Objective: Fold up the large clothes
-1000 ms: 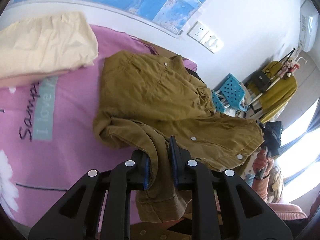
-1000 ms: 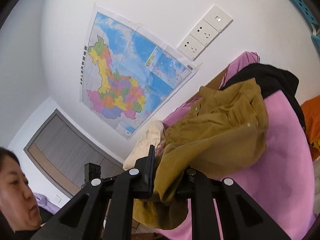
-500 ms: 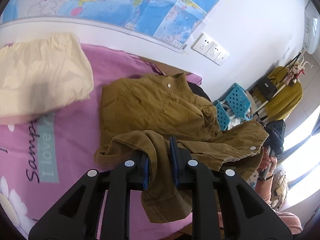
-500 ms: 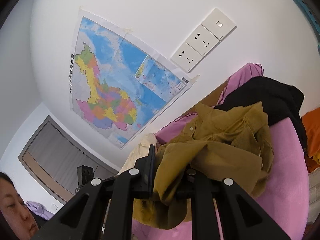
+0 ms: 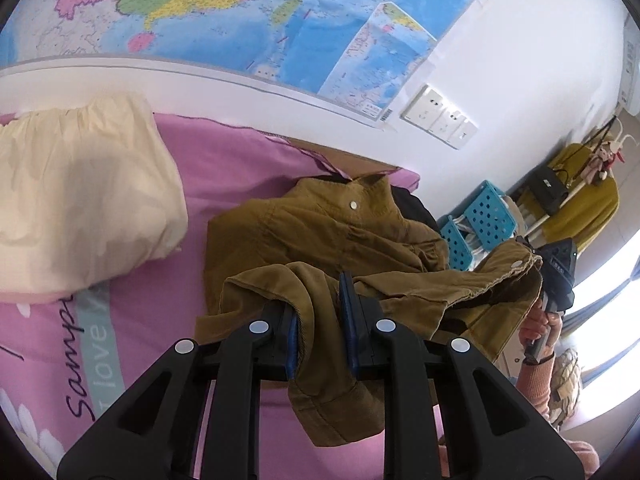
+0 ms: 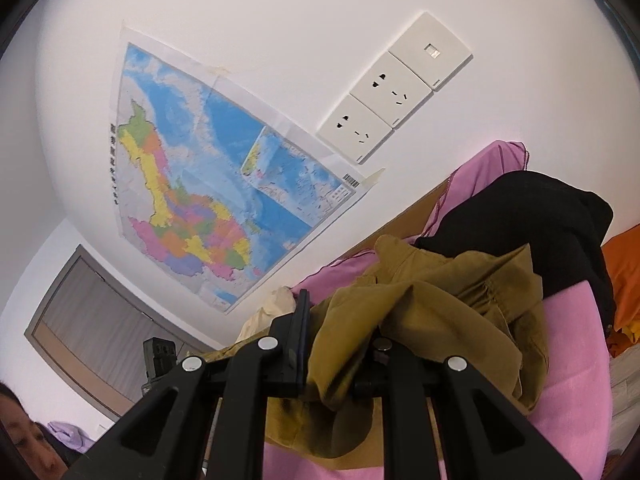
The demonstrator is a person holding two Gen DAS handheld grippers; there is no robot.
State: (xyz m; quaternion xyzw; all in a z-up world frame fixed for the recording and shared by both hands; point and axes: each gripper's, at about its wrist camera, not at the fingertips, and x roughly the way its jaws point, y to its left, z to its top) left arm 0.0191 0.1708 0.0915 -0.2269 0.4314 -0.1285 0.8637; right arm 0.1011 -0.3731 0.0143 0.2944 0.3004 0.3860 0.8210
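1. The main risk is the mustard-brown corduroy jacket (image 5: 320, 236) slipping from one grip; each gripper pinches only a bunched edge, and thick corduroy gathered unevenly between narrow pads could creep out under the garment's own weight.
2. A second risk is a crooked fold; the cloth between the two holds sags in loose ridges, so laying it down as it hangs would likely trap wrinkles or leave one side short.
3. The raised hem could also drag across the black garment (image 6: 540, 216) just beyond the jacket's collar and pull it along; the cream pillow (image 5: 80, 196), well to the jacket's left on the pink bedsheet (image 5: 224, 160), looks safely out of reach.
4. The left gripper (image 5: 320, 328) is clenched on a fold of the jacket's near edge; cloth fills the gap between its blue pads and hangs below them.
5. The right gripper (image 6: 340, 344) is likewise clamped on a bunch of the jacket, which drapes over its right finger; in the left view it holds the buttoned corner at the jacket's far right.
6. The jacket's collar end lies on the bedsheet; its near part is lifted.
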